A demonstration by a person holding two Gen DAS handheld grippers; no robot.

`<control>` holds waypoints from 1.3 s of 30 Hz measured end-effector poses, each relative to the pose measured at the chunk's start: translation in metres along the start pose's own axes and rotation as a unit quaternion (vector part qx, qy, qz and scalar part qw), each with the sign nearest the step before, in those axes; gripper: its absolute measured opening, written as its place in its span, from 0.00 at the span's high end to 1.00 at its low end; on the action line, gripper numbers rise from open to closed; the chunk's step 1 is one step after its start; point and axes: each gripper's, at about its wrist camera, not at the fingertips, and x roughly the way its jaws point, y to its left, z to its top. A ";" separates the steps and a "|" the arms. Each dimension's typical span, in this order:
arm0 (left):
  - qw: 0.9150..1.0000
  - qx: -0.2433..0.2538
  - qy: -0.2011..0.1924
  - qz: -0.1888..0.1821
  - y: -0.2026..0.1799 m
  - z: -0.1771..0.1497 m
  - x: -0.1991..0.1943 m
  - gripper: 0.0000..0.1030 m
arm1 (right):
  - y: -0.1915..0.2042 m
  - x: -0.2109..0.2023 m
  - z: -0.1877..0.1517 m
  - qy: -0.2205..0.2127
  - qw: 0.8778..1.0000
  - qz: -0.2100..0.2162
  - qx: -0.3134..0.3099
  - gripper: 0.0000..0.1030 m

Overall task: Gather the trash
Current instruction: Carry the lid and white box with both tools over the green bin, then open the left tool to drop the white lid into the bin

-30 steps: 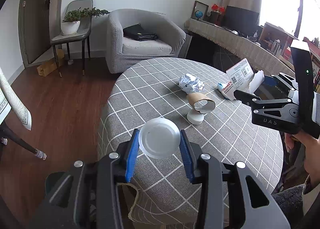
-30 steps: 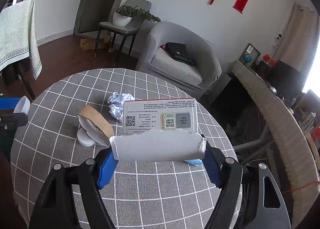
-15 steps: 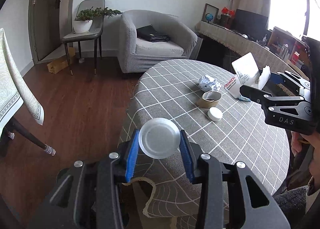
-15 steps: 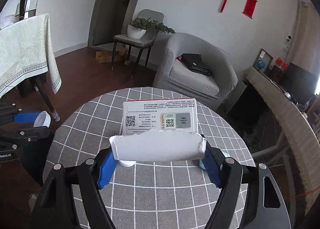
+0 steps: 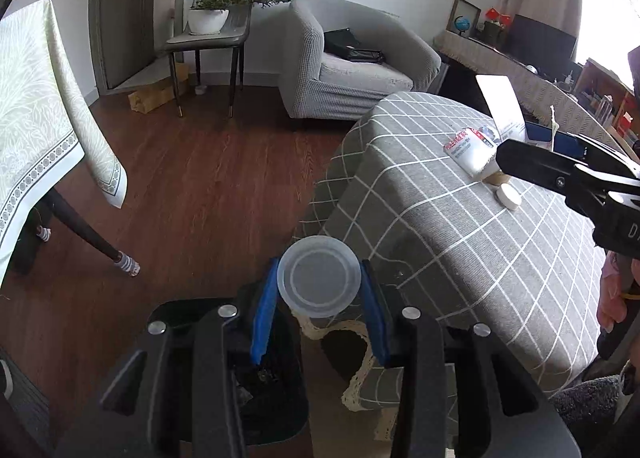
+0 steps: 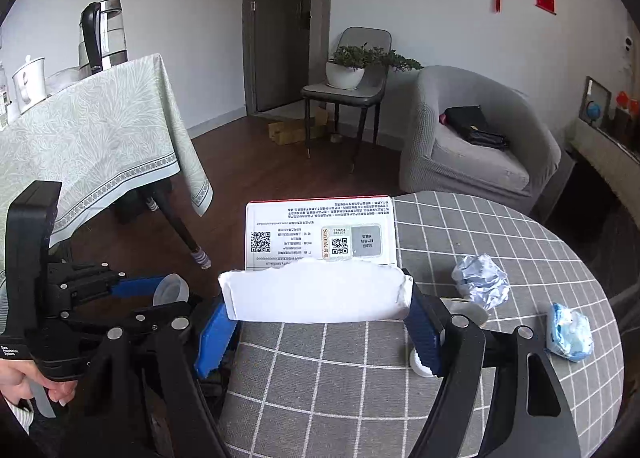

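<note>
the left gripper (image 5: 319, 312), carrying the plastic cup (image 5: 319, 282), is swinging off the checked worktop (image 5: 460, 234) and is now hanging over the black bin (image 5: 276, 386) on the floor beside it. the right gripper (image 6: 320, 322), carrying the torn white package (image 6: 320, 258), is pulling back toward the worktop's edge, so the crumpled foil ball (image 6: 480, 282) and blue wrapper (image 6: 570, 332) are now lying to its right.

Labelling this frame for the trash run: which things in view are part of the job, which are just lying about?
Job:
- plastic cup in left gripper
- torn card package in right gripper
- black bin below the cup
- crumpled paper ball, blue wrapper, white cap on the checked table

Lying about:
- armchair with black bag
- potted plant
- kettle
</note>
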 end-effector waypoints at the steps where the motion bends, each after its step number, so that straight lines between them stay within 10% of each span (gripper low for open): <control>1: 1.000 -0.002 0.004 0.005 0.006 -0.002 0.001 0.59 | 0.005 0.003 0.002 0.000 1.000 0.008 0.002 0.26; 30: 0.978 -0.062 0.191 0.061 0.112 -0.096 0.056 0.58 | 0.099 0.072 0.014 0.050 0.991 0.120 0.001 0.26; 39: 0.978 -0.076 0.183 0.070 0.128 -0.103 0.052 0.36 | 0.114 0.086 0.013 0.064 0.990 0.128 -0.003 0.26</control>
